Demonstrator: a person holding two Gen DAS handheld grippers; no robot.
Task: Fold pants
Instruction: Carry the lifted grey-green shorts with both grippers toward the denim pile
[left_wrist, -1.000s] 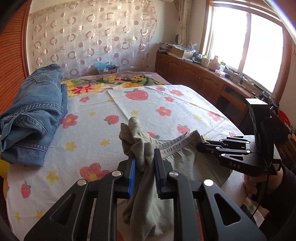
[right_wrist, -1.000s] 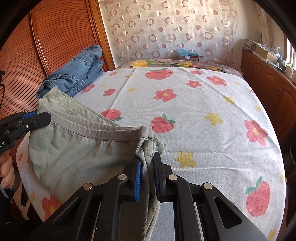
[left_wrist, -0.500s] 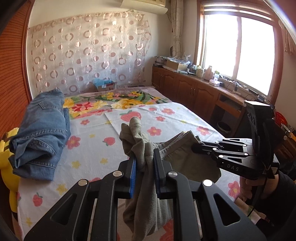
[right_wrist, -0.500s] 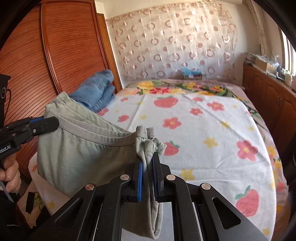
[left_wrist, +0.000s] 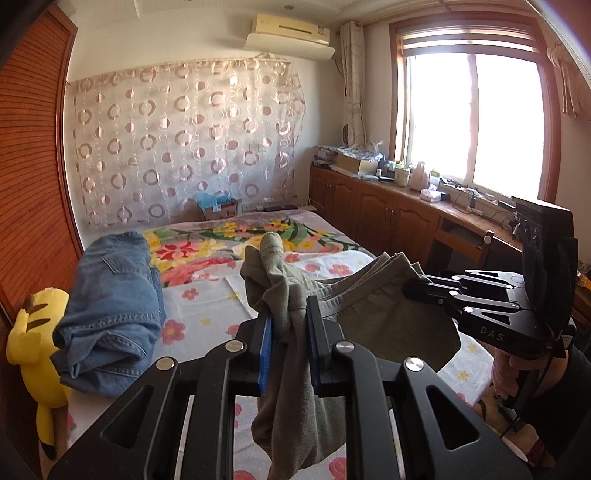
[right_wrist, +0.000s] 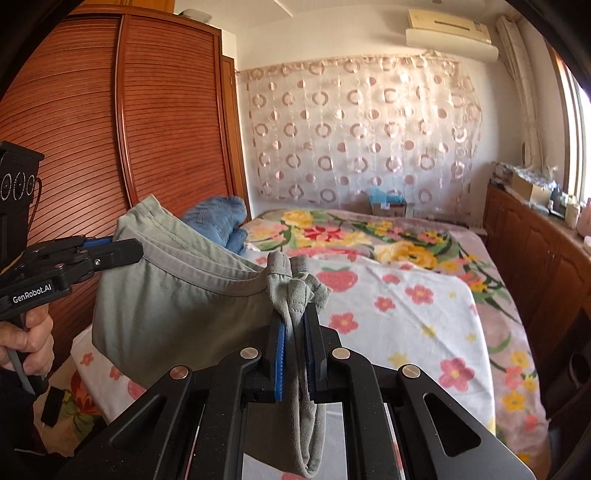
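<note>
Left wrist view: the left tool (left_wrist: 289, 325) is clamped on a bunched corner of the grey-green pants (left_wrist: 391, 317), whose fabric pokes up above the pads and hangs down below them. From there the waistband stretches across to the right tool (left_wrist: 415, 290), which pinches the other corner — the cloth sags between the two, held in the air above the bed (left_wrist: 207, 306). Folded blue jeans (left_wrist: 110, 306) lie on the bed's left side, with a yellow plush toy (left_wrist: 31, 343) beside them at the edge.

Right wrist view: the right tool (right_wrist: 295, 336) is closed tight on a gathered corner of the pants (right_wrist: 177, 310); a strip of fabric dangles under the pads. The waistband runs left to the left tool (right_wrist: 123, 251), gripped in a hand (right_wrist: 29, 343), clamped on the far corner. The flowered bed (right_wrist: 406, 314) lies beyond and below the cloth.
</note>
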